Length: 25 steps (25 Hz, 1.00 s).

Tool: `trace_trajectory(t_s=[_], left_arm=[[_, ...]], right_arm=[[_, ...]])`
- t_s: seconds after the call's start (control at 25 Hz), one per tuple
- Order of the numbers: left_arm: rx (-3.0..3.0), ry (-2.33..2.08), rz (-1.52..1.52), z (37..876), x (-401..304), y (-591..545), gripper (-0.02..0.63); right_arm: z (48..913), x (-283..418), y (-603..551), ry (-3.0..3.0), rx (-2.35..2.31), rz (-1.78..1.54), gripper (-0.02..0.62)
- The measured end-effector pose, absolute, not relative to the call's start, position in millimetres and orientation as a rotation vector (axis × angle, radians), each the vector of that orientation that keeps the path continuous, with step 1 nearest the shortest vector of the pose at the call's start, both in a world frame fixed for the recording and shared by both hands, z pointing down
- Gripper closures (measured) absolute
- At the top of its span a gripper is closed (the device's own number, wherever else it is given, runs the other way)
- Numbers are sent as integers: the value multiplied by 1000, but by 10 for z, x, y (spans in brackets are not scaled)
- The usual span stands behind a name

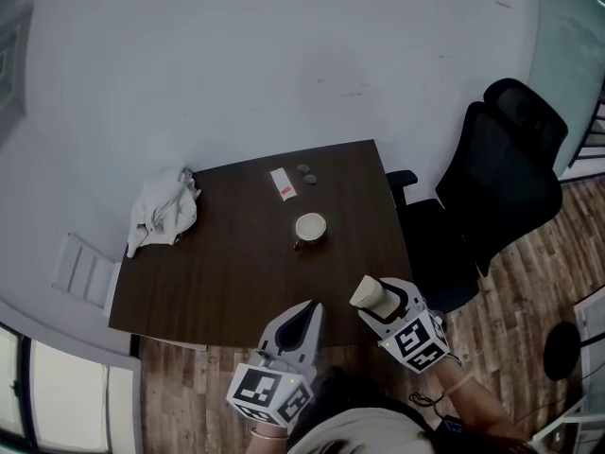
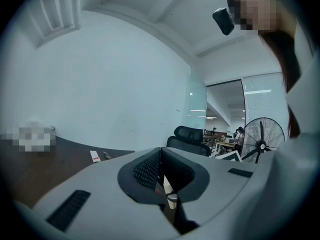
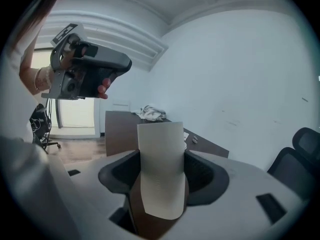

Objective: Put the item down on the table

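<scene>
We note right tool clamped on cup, not yet on desk; left tool closed, empty. Cup likely light, thin-walled, crushable: hold mid-wall, gently.

A dark brown wooden table stands with its far edge against a pale wall. Four things lie on its top, all in the far half. A crumpled white cloth sits at the far left corner, partly hanging over the left edge. Near the middle, to the right, stands a white cup, upright and open at the top. Beyond it, near the far edge, lies a small white packet with a red mark, and just right of that packet are two small round pieces, too small to make out. The near half of the top is bare wood.
</scene>
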<state>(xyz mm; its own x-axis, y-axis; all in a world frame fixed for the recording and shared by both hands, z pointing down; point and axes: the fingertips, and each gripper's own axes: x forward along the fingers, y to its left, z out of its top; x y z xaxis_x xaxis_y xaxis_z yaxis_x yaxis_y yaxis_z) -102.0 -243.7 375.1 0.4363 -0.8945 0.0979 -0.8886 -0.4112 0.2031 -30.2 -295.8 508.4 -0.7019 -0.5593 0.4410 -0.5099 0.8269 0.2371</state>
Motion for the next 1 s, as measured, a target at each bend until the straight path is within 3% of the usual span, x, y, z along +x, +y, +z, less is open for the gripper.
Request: trace_trajectory(t_s=[1.0], left_arm=[[2468, -1499, -28, 3816, -1563, -2845, 588]], right_arm=[[6131, -720, -3255, -2192, 580, -163, 318]])
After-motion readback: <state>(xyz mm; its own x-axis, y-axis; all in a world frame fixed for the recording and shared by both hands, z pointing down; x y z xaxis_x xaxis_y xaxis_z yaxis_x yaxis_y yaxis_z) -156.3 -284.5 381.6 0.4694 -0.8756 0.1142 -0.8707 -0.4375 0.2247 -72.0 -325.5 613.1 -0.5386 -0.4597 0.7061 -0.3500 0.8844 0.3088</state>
